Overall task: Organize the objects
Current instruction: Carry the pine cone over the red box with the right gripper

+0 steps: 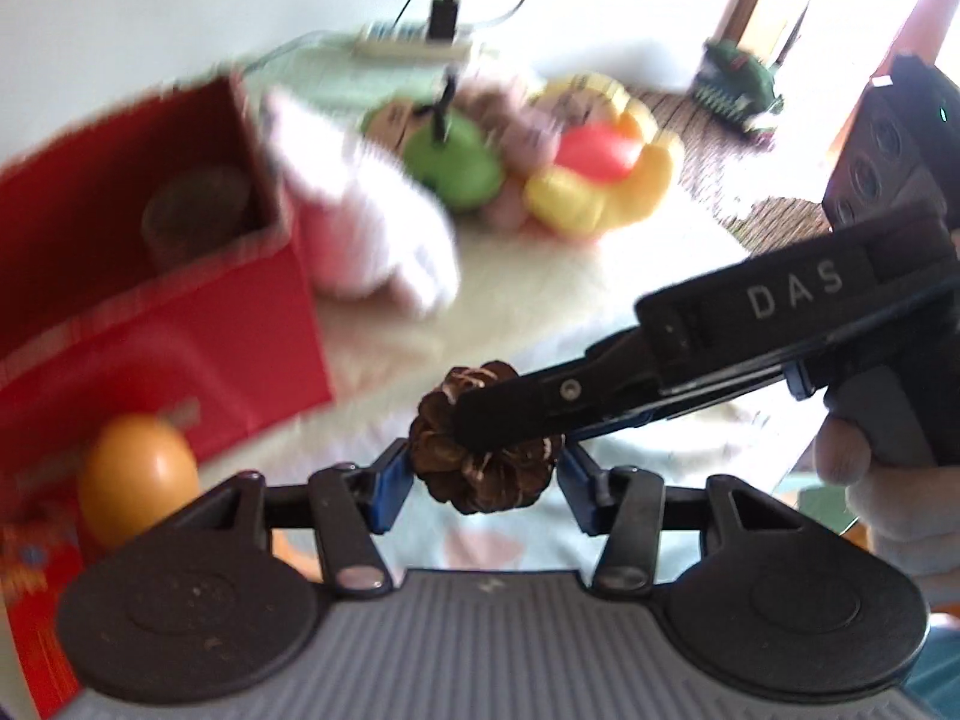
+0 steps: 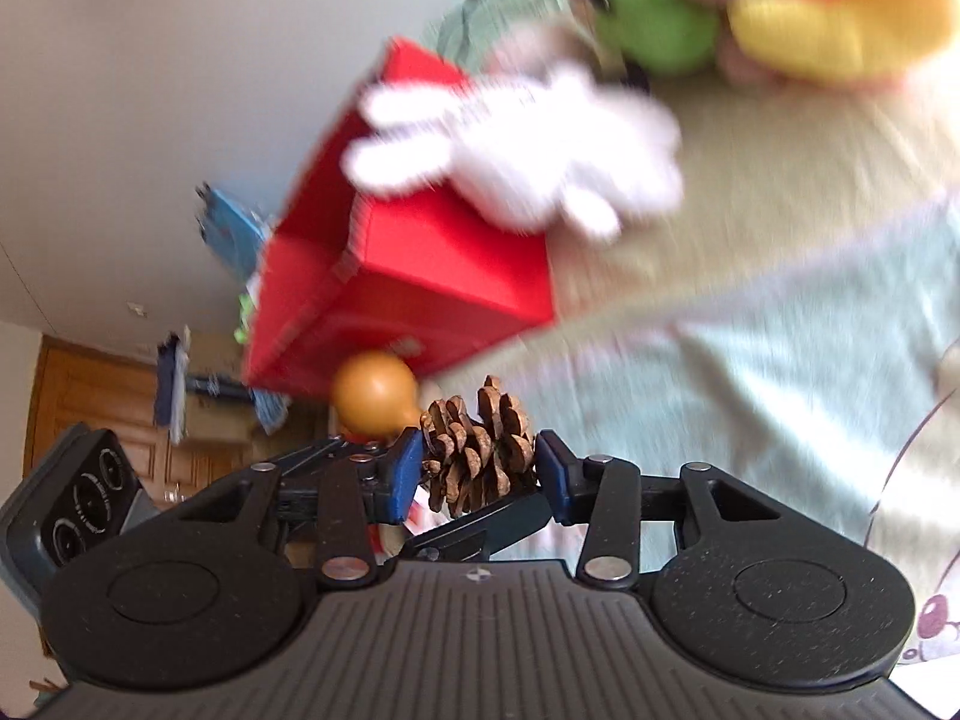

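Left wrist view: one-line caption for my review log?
Both hand-held grippers meet on a brown pine cone beside an open red cardboard box, an orange egg-shaped ball nearby.

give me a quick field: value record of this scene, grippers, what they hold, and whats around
left gripper: blue pads either side of the pine cone, contact unclear
right gripper: shut on the pine cone, comes in from the right in the left wrist view
red box: open top, a round container inside
orange ball: in front of the red box
white plush toy: leans against the box
green, red and yellow plush toys: piled behind
power strip: at the back
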A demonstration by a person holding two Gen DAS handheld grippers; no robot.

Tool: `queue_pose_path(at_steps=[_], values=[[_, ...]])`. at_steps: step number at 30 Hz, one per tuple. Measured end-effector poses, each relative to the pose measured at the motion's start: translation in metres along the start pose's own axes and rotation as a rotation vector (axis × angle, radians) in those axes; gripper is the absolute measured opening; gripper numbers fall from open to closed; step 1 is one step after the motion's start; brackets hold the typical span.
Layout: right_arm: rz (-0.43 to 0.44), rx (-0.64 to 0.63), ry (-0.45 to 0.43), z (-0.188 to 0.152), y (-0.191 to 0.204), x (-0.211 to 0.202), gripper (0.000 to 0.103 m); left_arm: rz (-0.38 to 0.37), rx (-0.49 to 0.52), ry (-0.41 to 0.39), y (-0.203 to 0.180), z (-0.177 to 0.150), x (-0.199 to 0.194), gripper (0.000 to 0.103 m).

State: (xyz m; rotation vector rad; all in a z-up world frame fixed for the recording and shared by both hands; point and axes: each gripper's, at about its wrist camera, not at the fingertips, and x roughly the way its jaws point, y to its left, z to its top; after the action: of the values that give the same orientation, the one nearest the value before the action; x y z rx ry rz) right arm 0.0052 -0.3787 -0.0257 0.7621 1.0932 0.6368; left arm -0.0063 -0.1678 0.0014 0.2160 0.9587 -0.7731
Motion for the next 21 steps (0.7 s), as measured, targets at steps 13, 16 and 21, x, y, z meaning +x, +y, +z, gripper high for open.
queue_pose_path(at_steps=[13,16,21], values=[[-0.067,-0.262,-0.093,0.063,0.096,0.018,0.044,-0.038,-0.014,-0.192,0.061,0.063,-0.049,0.051],[-0.111,-0.342,-0.046,0.079,0.115,0.042,0.044,-0.047,-0.054,-0.198,0.089,0.069,-0.051,0.051],[-0.227,-0.446,0.079,0.099,0.136,0.089,0.044,-0.101,-0.162,-0.161,0.136,0.069,-0.035,0.052]])
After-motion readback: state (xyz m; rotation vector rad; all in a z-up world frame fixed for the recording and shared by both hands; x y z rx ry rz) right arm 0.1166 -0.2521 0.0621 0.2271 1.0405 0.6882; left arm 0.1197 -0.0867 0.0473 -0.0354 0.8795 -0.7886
